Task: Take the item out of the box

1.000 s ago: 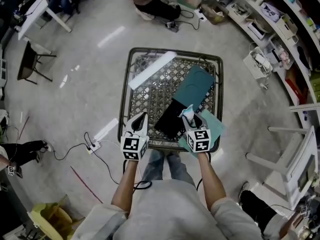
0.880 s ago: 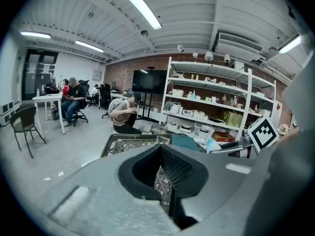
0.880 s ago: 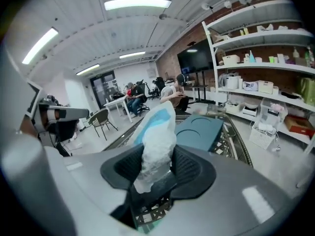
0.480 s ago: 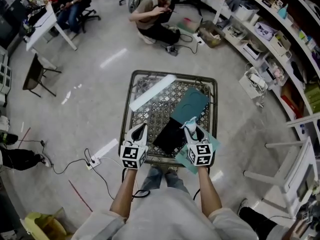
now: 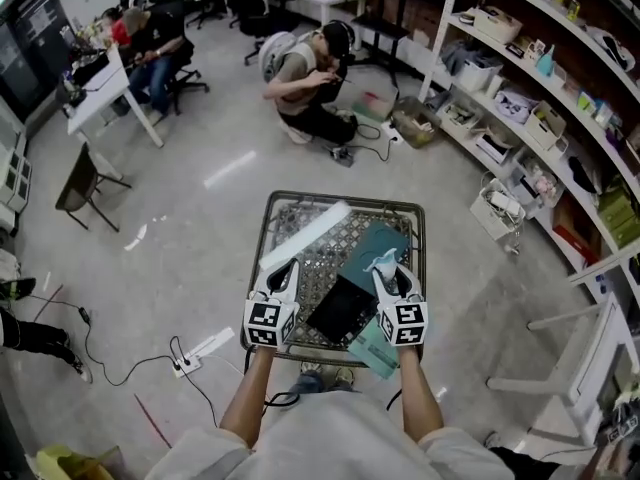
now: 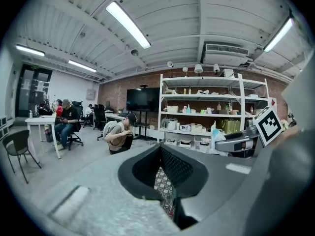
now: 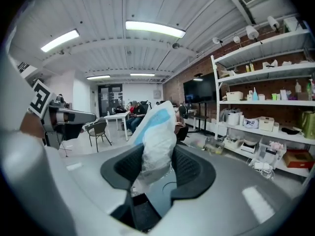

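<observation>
A flat black box (image 5: 343,306) lies open on the lattice-top table (image 5: 300,213), with its teal lid (image 5: 376,247) beside it at the far right. My right gripper (image 5: 386,266) hovers over the box's far corner, shut on a crumpled white and blue bag (image 5: 383,260). In the right gripper view the bag (image 7: 156,132) stands up between the black pads (image 7: 189,168). My left gripper (image 5: 290,268) hangs over the table left of the box. Its fingertips (image 6: 173,159) meet, with nothing between them.
A long white strip (image 5: 303,236) lies across the table's far left. A teal sheet (image 5: 374,345) hangs over the near edge. A person (image 5: 312,76) crouches on the floor beyond the table. Shelves (image 5: 545,108) line the right side. A power strip and cables (image 5: 195,351) lie at the left.
The head view has tilted up and pulled back, so the table sits lower and smaller. Both grippers keep their places over the table, and the right one still holds the bag.
</observation>
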{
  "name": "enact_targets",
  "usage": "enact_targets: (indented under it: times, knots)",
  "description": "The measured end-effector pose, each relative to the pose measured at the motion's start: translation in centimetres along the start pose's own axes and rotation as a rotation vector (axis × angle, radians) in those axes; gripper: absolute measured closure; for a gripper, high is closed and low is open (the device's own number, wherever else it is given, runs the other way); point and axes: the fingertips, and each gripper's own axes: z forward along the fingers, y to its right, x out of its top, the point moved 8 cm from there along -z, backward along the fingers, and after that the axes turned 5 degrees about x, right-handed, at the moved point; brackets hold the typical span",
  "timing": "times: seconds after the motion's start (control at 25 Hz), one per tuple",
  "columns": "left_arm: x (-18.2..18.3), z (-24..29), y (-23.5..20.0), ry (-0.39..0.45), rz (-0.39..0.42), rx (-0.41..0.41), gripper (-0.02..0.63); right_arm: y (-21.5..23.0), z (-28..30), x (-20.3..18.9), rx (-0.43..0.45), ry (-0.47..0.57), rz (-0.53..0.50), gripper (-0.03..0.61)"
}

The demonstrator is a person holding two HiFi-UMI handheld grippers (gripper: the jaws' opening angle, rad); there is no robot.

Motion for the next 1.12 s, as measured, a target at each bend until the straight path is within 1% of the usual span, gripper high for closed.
enact_targets:
  times: [0.28,0.68,0.84,1.12]
  knots:
    - [3.3,0.4,0.1,0.064,0.03,-0.008,0.607,0.7,-0.7,3.4,-0.027,0.072,-0.036,0.405]
    - [6.3,0.5,0.0,0.131,0.046,-0.007,0.607,0.9,-1.6,6.4,-0.051,0.141,-0.079,0.405]
    - [6.6,0.5,0.0,0.137,0.045,-0.008,0.607,0.9,-1.6,6.7,-0.053,0.146,-0.08,0.405]
    - [5.9,0.6,0.7,0.13,0.04,-0.006,0.608,0.7,-1.7,6.0,-0.039,0.138,-0.082,0.406]
